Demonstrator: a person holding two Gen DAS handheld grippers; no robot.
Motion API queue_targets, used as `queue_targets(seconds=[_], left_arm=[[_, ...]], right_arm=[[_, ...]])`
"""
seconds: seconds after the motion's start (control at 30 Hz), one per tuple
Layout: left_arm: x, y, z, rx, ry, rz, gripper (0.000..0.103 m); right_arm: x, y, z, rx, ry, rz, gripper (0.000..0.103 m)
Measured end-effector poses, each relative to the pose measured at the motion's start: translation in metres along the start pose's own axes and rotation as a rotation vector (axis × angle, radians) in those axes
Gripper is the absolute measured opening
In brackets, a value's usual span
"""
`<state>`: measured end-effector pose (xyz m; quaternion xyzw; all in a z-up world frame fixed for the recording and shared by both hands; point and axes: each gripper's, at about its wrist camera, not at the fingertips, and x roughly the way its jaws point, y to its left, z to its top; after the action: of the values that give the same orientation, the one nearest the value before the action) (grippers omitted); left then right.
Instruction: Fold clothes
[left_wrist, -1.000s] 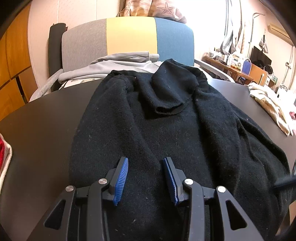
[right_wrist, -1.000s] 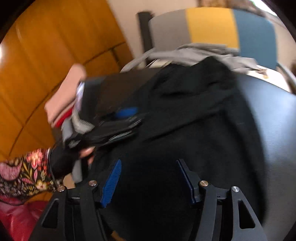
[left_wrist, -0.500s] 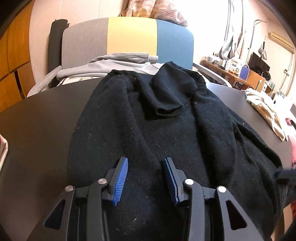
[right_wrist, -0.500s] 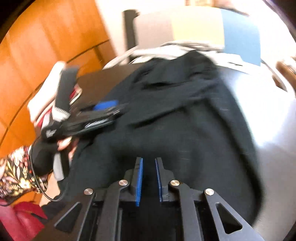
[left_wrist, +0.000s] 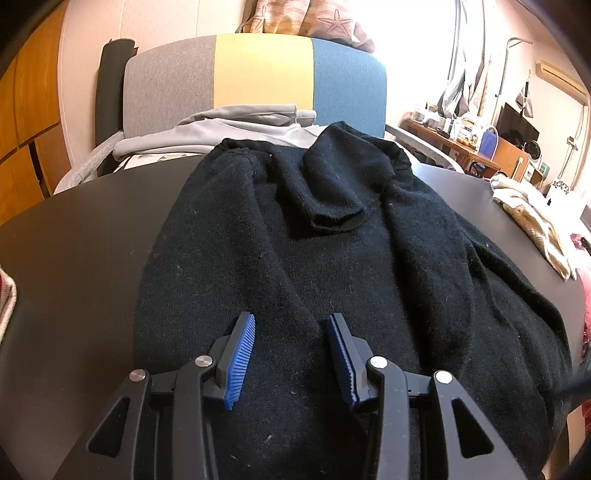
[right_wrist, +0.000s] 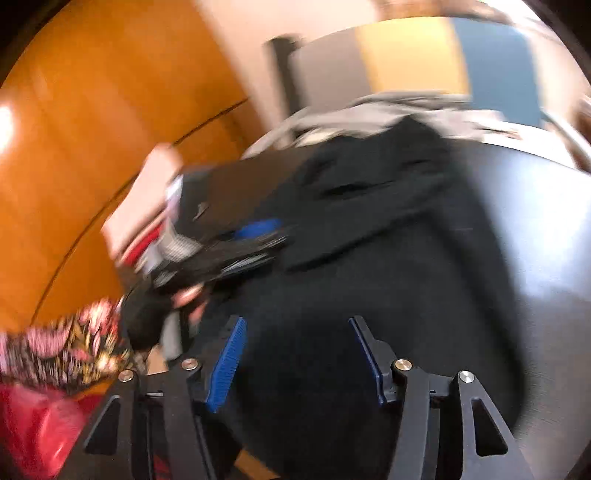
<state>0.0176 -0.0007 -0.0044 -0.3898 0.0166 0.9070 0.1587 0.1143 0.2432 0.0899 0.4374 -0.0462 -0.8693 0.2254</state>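
A black knit sweater (left_wrist: 332, 266) lies spread on the dark table (left_wrist: 81, 258), its neck and one folded-in sleeve toward the far edge. My left gripper (left_wrist: 291, 325) hovers open over the sweater's near hem with nothing between its blue pads. The right wrist view is blurred by motion; in it my right gripper (right_wrist: 297, 328) is open above the sweater (right_wrist: 388, 258) near its right side. That view also shows the left gripper (right_wrist: 255, 236) held by a hand in a floral sleeve (right_wrist: 62, 350) at the left.
A chair with a grey, yellow and blue back (left_wrist: 255, 81) stands behind the table, grey clothes (left_wrist: 229, 125) piled on its seat. A beige garment (left_wrist: 532, 218) lies at the table's right. Folded items (right_wrist: 144, 218) sit at the left edge. Orange wooden panels (right_wrist: 92, 129) line the left wall.
My right gripper, shut half a second ago, has opened wide and swung. The left gripper has stayed open over the hem, shifting only slightly.
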Motion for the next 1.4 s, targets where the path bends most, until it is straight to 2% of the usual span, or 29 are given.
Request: queue_targets(seconds=[0.03,0.1,0.13,0.17,0.23,0.33,0.47,0.53,0.77,1.0,1.03,1.13,1.17,1.3,1.37,1.4], left_arm=[[0.000,0.000,0.000,-0.001,0.000,-0.002,0.042],[0.000,0.001,0.000,-0.005,-0.001,-0.006,0.042],[0.000,0.001,0.000,-0.006,-0.001,-0.007,0.042],[0.000,0.001,0.000,-0.008,-0.001,-0.007,0.042],[-0.001,0.001,0.000,-0.010,-0.002,-0.009,0.042],[-0.001,0.001,0.000,-0.010,-0.001,-0.009,0.042],[0.000,0.001,0.000,-0.010,-0.001,-0.008,0.042],[0.000,0.001,0.000,-0.010,-0.001,-0.008,0.042],[0.000,0.001,0.000,-0.007,0.000,-0.005,0.042],[0.000,0.000,0.000,-0.004,0.000,-0.003,0.042],[0.000,0.000,0.000,-0.004,0.000,-0.003,0.042],[0.000,0.001,0.000,-0.004,0.000,-0.004,0.042],[0.000,0.001,0.000,-0.004,0.000,-0.004,0.042],[0.001,0.001,0.001,-0.005,0.000,-0.009,0.043],[0.002,0.001,0.001,-0.006,0.000,-0.010,0.043],[0.002,0.001,0.001,-0.006,0.000,-0.011,0.043]], right_arm=[[0.006,0.008,-0.001,-0.025,0.014,0.007,0.059],[0.017,0.024,-0.004,-0.076,0.043,0.022,0.049],[0.023,0.032,-0.005,-0.101,0.057,0.029,0.024],[0.028,0.040,-0.006,-0.126,0.071,0.036,0.015],[0.040,0.056,-0.009,-0.177,0.099,0.050,0.013],[0.016,0.029,-0.005,-0.086,0.041,0.045,0.007],[-0.024,-0.026,0.004,0.051,-0.054,-0.025,0.007],[-0.041,-0.062,0.008,0.118,-0.085,-0.097,0.007],[-0.097,-0.175,0.015,0.226,-0.120,-0.428,0.007],[-0.115,-0.266,0.028,0.245,-0.097,-0.752,0.007],[-0.113,-0.274,0.030,0.250,-0.088,-0.775,0.007],[-0.112,-0.259,0.033,0.270,-0.142,-0.764,0.015],[-0.112,-0.253,0.035,0.276,-0.162,-0.758,0.025],[-0.111,-0.229,0.039,0.302,-0.241,-0.736,0.034],[-0.111,-0.218,0.042,0.315,-0.280,-0.724,0.048],[-0.111,-0.212,0.043,0.321,-0.300,-0.718,0.050]])
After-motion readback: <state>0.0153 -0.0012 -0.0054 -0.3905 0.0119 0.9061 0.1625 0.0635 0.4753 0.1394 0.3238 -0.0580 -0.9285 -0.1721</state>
